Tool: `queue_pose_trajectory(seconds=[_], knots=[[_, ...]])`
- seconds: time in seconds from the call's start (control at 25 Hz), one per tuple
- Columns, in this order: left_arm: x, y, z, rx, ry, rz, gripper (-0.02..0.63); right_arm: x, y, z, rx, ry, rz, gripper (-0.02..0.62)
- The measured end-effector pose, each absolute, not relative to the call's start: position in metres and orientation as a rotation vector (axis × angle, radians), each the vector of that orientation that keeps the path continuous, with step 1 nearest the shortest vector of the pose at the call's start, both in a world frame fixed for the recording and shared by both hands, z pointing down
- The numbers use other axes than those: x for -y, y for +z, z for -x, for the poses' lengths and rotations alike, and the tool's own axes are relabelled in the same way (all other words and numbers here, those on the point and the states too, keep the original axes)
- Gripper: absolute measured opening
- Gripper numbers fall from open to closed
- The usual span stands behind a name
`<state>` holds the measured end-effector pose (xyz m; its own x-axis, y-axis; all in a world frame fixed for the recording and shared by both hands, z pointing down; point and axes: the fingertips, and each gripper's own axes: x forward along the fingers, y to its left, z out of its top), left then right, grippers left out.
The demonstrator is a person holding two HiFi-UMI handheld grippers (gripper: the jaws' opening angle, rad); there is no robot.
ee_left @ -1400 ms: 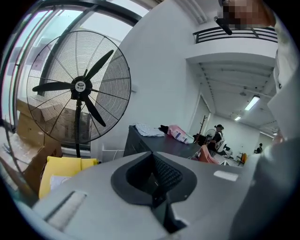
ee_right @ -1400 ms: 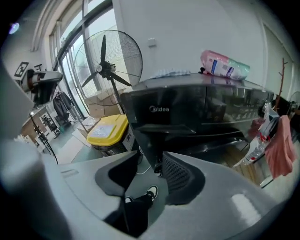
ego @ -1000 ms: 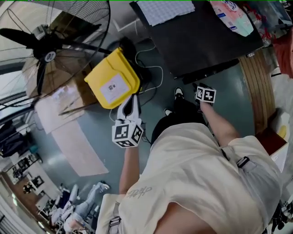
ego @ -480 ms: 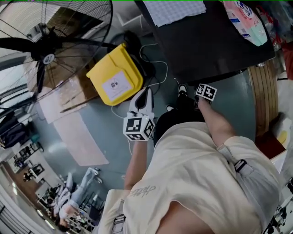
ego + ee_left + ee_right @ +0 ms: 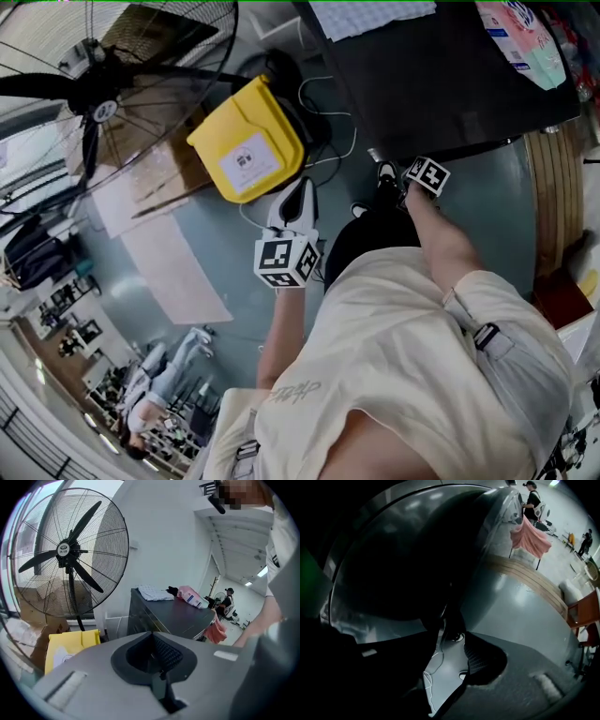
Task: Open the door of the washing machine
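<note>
The right gripper (image 5: 450, 641) points steeply down, close in front of the machine. Its jaws stand apart and have just been closing a little. Only grey floor and a thin white cable (image 5: 427, 679) show through the gap, so it grips nothing. The left gripper (image 5: 161, 671) hangs out to the side with its jaws together and empty.

Just past the right jaw tips is the dark, round, bulging glass door (image 5: 408, 559), set low in the front of the dark grey box-shaped washing machine (image 5: 441, 84). I can't tell whether the tips touch it.

I'd expect the door to be stiff and fairly heavy, swinging on a hinge and held by a latch that wants a firm, steady pull. The domed glass looks smooth and would likely slip out of any pinch. The place to take hold is the rim or a handle recess on it. From here it's too dark to pick out a handle.

The door is glossy, near black, with pale reflections round its edge.

On the machine's flat top lie a white checked cloth (image 5: 370, 14) and a pink-and-white packet (image 5: 520, 37). Beyond, on the floor, sit a yellow plastic box (image 5: 248, 150) and a big black pedestal fan (image 5: 94, 103).
</note>
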<state>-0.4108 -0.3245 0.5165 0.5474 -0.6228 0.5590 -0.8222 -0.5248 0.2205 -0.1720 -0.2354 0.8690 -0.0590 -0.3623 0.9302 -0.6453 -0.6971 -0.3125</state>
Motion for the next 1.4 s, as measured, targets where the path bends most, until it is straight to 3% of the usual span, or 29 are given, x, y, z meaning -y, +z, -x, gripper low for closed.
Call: queue_pose_trajectory(seconds=[0.52, 0.96, 1.4], knots=[[0.291, 0.518, 0.409, 1.121, 0.556, -2.377, 0.016, 0.209, 0.871, 0.168, 1.031, 1.787, -1.994, 0.170], [0.224, 0.518, 0.453, 1.148, 0.559, -2.349, 0.017, 0.106, 0.877, 0.146, 0.981, 1.667, -1.910, 0.127], [0.158, 0.534, 0.420, 0.935, 0.624, -2.437, 0.017, -0.001, 0.878, 0.099, 1.031, 1.684, -1.876, 0.092]])
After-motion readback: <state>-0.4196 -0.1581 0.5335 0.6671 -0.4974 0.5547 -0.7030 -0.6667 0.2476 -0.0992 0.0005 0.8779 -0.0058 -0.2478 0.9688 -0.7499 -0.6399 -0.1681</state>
